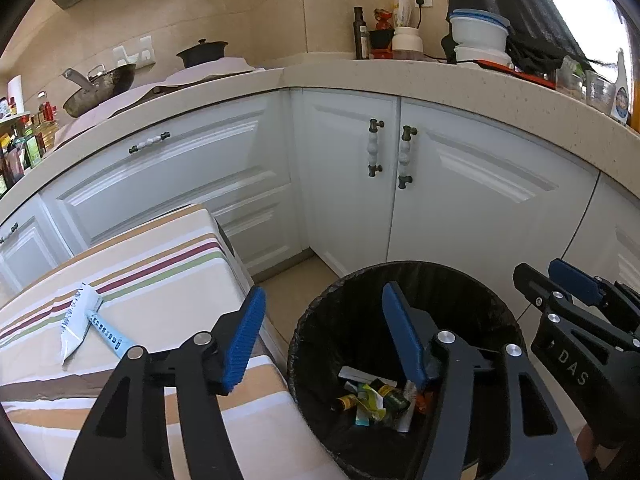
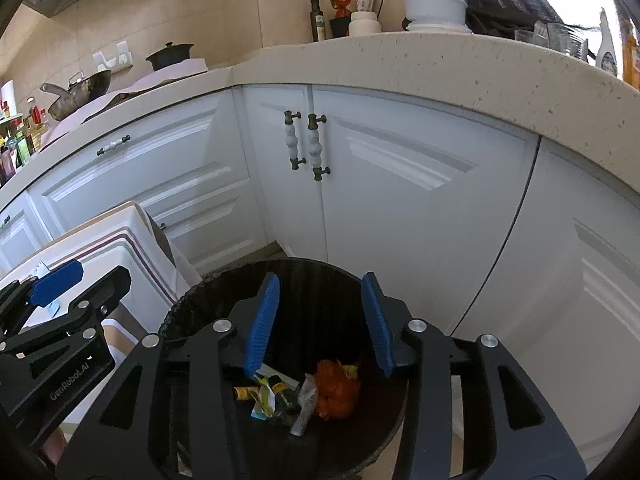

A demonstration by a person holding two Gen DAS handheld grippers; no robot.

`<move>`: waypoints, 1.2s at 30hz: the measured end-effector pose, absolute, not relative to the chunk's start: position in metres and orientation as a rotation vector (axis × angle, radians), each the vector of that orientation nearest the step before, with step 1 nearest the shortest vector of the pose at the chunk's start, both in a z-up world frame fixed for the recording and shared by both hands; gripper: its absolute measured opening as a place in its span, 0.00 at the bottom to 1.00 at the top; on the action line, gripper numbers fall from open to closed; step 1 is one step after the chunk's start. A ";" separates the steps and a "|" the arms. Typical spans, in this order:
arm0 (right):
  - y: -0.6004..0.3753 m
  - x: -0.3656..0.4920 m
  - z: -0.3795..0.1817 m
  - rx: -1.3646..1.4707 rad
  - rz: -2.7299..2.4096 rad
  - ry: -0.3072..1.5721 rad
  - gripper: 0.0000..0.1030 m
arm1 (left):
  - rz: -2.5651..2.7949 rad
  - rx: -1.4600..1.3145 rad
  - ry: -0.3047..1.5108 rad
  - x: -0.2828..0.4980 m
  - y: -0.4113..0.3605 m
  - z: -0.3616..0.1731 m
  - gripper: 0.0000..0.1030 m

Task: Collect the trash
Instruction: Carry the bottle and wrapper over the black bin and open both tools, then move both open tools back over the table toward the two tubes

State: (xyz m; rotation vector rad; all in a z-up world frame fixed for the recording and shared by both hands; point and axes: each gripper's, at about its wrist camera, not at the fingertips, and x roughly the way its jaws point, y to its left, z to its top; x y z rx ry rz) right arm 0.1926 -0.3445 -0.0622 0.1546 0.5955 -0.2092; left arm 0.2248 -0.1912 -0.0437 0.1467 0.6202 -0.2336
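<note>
Bin: round black trash bin (image 2: 192,304) lined with a dark bag, on the floor in the cabinet corner, just beside the striped table (image 1: 168,264).
Trash in bin: wrappers and small bottles (image 2: 276,394) heaped at the bottom, with a crumpled orange wrapper (image 2: 334,390) on the right.
Trash on table: a white tube (image 1: 78,326) and a pale blue strip (image 1: 108,334), touching, lying flat.
Left gripper (image 1: 324,340): tilted down over the bin's near rim, fingers wide apart, nothing between them.
Right gripper (image 2: 320,322): tilted down over the bin's mouth, blue pads apart, nothing between them.
</note>
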 end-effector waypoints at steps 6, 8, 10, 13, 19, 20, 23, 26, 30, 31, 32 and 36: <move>-0.340 0.189 -0.052 0.148 -0.206 0.575 0.42 | -0.235 0.128 0.595 0.219 -0.184 -0.032 0.62; -0.337 0.188 -0.047 0.144 -0.204 0.566 0.43 | -0.231 0.119 0.584 0.216 -0.180 -0.028 0.65; -0.333 0.188 -0.045 0.141 -0.199 0.562 0.45 | -0.226 0.111 0.576 0.213 -0.174 -0.023 0.66; -0.324 0.187 -0.040 0.131 -0.188 0.552 0.48 | -0.212 0.105 0.566 0.210 -0.165 -0.018 0.67; -0.299 0.190 -0.034 0.116 -0.140 0.548 0.48 | -0.157 0.110 0.553 0.205 -0.140 -0.013 0.70; -0.293 0.191 -0.033 0.112 -0.130 0.548 0.49 | -0.145 0.110 0.551 0.204 -0.134 -0.013 0.71; -0.275 0.195 -0.030 0.097 -0.093 0.548 0.49 | -0.107 0.102 0.549 0.203 -0.117 -0.012 0.71; -0.255 0.200 -0.029 0.080 -0.051 0.553 0.49 | -0.066 0.093 0.554 0.203 -0.096 -0.012 0.72; -0.226 0.209 -0.029 0.057 0.007 0.566 0.49 | 0.004 0.085 0.565 0.204 -0.063 -0.015 0.72; -0.218 0.211 -0.030 0.052 0.025 0.572 0.49 | 0.020 0.082 0.569 0.204 -0.056 -0.016 0.73; -0.211 0.212 -0.031 0.048 0.036 0.575 0.49 | 0.037 0.077 0.573 0.204 -0.048 -0.017 0.73; -0.179 0.223 -0.035 0.018 0.092 0.593 0.49 | 0.101 0.049 0.593 0.204 -0.014 -0.021 0.74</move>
